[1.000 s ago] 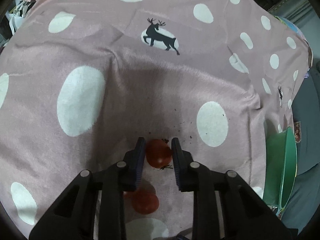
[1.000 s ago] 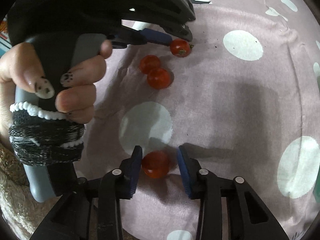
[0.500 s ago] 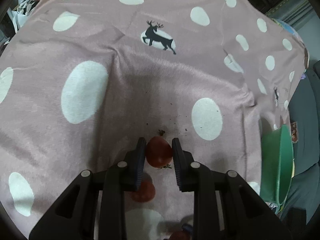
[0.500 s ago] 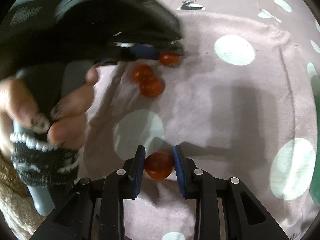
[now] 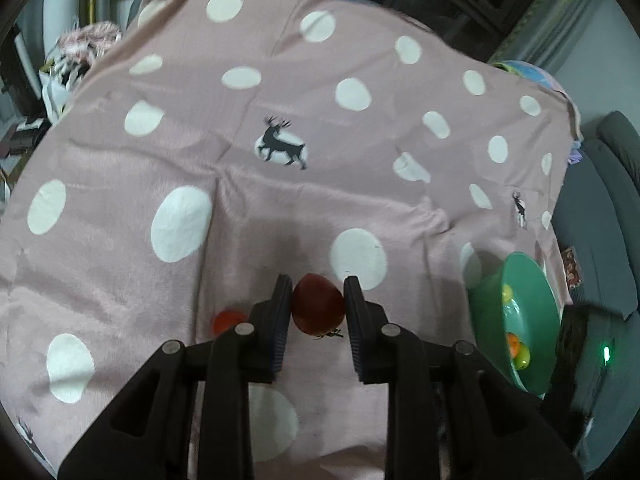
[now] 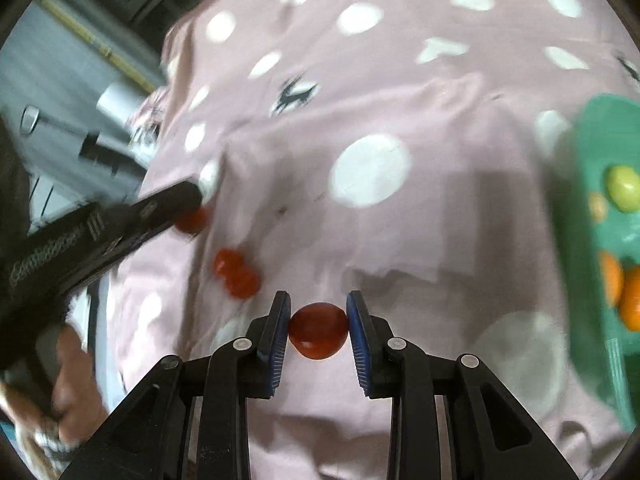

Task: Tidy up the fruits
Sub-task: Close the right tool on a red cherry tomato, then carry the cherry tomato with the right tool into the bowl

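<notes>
Both claws carry fruit at this moment: the left gripper (image 5: 318, 306), black with blue ribbed pads, is pinched on a small dark-red cherry tomato (image 5: 318, 309) whose stalk end points down, while the right gripper (image 6: 318, 320), of the same make, squeezes a second small red cherry tomato (image 6: 318, 336) between its pads. Each tomato fills the gap between its fingers and touches both pads. Everything lies over a soft pink blanket with white dots and black deer prints (image 5: 248, 208), and the round green plastic bowl (image 5: 538, 276) serves as the landmark. In the left wrist view the bowl sits on the blanket to the right of the held tomato, tilted toward the camera, with yellow-green and orange fruits (image 5: 518, 350) inside it. One more loose red tomato (image 5: 228, 320) rests on the blanket on the far side of the left gripper from the bowl, partly hidden by the left finger. In the right wrist view the same bowl stands at the right edge, blurred, holding a yellow-green fruit (image 6: 622, 188) and orange ones; well away from it, left of the right gripper, two loose red tomatoes (image 6: 236, 274) lie touching each other on the blanket, and farther left the other gripper shows with its tomato at its tip, blurred
</notes>
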`<state>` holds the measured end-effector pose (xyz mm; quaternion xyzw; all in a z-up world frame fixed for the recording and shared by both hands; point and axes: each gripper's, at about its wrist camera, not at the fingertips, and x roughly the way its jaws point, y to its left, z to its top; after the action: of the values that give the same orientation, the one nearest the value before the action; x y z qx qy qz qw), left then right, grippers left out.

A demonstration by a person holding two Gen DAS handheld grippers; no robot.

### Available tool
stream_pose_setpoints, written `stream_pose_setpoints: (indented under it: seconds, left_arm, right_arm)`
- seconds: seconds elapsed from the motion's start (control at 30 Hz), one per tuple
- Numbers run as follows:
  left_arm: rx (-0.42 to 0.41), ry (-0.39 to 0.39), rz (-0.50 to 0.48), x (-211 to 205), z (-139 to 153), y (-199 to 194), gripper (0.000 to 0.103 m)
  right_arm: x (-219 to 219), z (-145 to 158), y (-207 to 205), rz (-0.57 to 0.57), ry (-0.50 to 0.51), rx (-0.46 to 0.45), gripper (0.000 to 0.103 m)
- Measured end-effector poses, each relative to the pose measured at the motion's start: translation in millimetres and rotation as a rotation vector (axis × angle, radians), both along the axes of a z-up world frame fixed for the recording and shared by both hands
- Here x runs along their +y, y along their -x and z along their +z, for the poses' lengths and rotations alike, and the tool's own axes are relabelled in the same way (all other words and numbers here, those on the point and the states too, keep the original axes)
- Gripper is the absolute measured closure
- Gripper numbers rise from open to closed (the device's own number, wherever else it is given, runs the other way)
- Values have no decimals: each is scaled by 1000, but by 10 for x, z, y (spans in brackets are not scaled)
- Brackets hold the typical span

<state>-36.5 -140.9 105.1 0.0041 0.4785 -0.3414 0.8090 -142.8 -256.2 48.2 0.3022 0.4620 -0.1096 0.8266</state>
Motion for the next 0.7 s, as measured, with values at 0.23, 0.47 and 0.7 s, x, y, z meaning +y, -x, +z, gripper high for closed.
stream_pose_setpoints:
  seconds: [0.23, 0.47, 0.7]
  left_arm:
    - [-113, 41, -58, -139, 249, 419, 77]
    - [-211, 71, -136, -361, 459, 833, 77]
    - [-275, 110, -186, -623, 602, 1177, 77]
  right_arm:
    - [-448, 315, 369, -190, 72, -111, 72]
    - [-604, 590, 655, -295, 161, -233, 72]
    - [-746, 794, 997, -400, 223, -301, 72]
